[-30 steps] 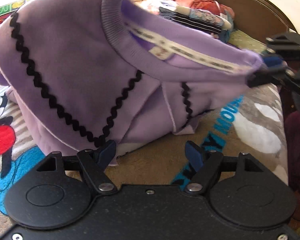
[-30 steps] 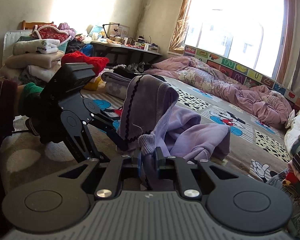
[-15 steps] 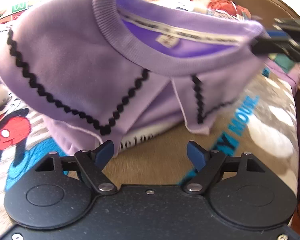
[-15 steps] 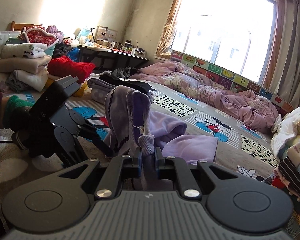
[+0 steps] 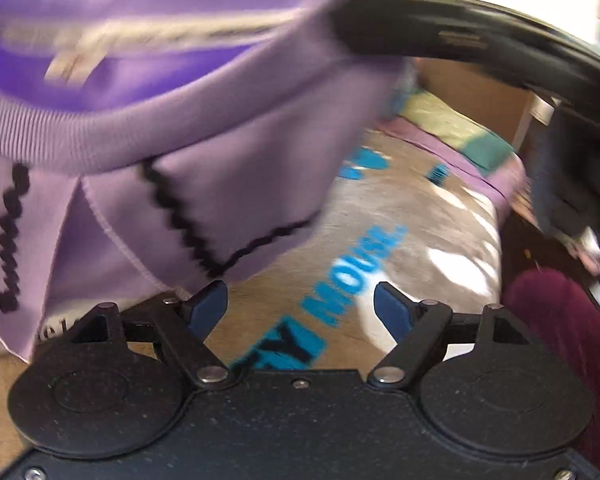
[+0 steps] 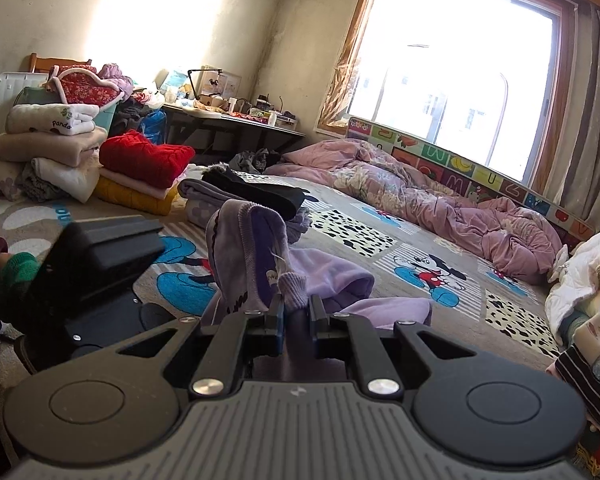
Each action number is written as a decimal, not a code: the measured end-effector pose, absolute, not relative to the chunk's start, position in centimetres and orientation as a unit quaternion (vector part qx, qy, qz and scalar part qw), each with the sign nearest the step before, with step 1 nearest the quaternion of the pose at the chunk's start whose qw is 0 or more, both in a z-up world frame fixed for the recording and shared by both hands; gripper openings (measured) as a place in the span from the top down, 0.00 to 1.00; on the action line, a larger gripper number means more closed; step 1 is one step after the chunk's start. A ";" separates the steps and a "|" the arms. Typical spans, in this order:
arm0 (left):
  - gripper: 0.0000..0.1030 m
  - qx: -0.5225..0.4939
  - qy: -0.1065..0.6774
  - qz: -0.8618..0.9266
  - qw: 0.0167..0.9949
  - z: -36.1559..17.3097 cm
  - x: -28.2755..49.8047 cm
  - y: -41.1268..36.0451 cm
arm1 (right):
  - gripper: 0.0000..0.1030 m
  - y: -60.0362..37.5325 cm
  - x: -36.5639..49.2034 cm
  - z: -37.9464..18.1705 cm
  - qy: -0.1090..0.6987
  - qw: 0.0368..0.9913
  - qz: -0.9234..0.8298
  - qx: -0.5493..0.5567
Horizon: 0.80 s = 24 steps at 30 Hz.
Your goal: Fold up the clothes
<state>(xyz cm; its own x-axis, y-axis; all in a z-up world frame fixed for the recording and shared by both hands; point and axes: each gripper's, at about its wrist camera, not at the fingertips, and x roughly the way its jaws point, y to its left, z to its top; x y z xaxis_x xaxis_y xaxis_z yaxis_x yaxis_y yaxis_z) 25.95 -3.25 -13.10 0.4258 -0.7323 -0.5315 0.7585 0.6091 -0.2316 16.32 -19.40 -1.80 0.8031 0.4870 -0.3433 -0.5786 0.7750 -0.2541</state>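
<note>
— Gripping a lilac sweater (image 6: 255, 252) by its ribbed neckline: right gripper (image 6: 297, 320), jaws pinched nearly together on the cloth, garment lifted clear of the cartoon-print blanket (image 6: 420, 248) below.

— And the left gripper (image 5: 300, 308)?

— Spread wide, blue pads bare, holding nothing; parked just under the sweater's black zigzag trim (image 5: 187, 220), above the "MOUSE" lettering (image 5: 352, 276).

— Orientation?

— Neck opening up and gaping toward the left camera, label visible inside though blurred; long axis probably running down from collar to hem, lower body bunched on the blanket rather than hanging straight.

— Risks?

— Likely slipping: only a thin bite of collar held at one point, so a tug could pull it free. Also twisting, with one side unsupported, spoiling any clean fold line.

— Farther back?

— Folded stacks (image 6: 139, 160) at the wall, a rumpled pink quilt (image 6: 440, 200) beneath the bright window (image 6: 460, 68).
</note>
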 end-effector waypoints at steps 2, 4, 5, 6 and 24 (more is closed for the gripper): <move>0.22 0.013 0.309 -0.429 0.849 -13.5 26.5 -3.9 | 0.87 -19.6 16.1 -1.9 0.130 0.930 0.295 -0.178; 0.22 0.004 0.315 -0.415 0.853 -14.0 27.1 -4.5 | 0.87 -19.8 15.9 -2.2 0.134 0.926 0.303 -0.181; 0.22 0.002 0.316 -0.412 0.854 -14.1 27.3 -4.7 | 0.87 -19.9 15.8 -2.4 0.138 0.923 0.308 -0.182; 0.22 0.003 0.317 -0.413 0.854 -14.2 27.3 -4.8 | 0.87 -19.9 15.7 -2.6 0.143 0.921 0.313 -0.183; 0.20 0.057 0.341 -0.395 0.851 -13.2 24.2 -1.6 | 0.87 -19.9 12.7 -5.1 0.175 0.902 0.338 -0.202</move>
<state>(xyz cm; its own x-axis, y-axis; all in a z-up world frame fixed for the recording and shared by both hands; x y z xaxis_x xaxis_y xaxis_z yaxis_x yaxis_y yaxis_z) 24.25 -1.56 -13.15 0.4552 -0.6337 -0.6255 0.7119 0.6809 -0.1719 12.69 -19.89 -5.05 0.7106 0.5396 -0.4515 -0.6806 0.6899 -0.2466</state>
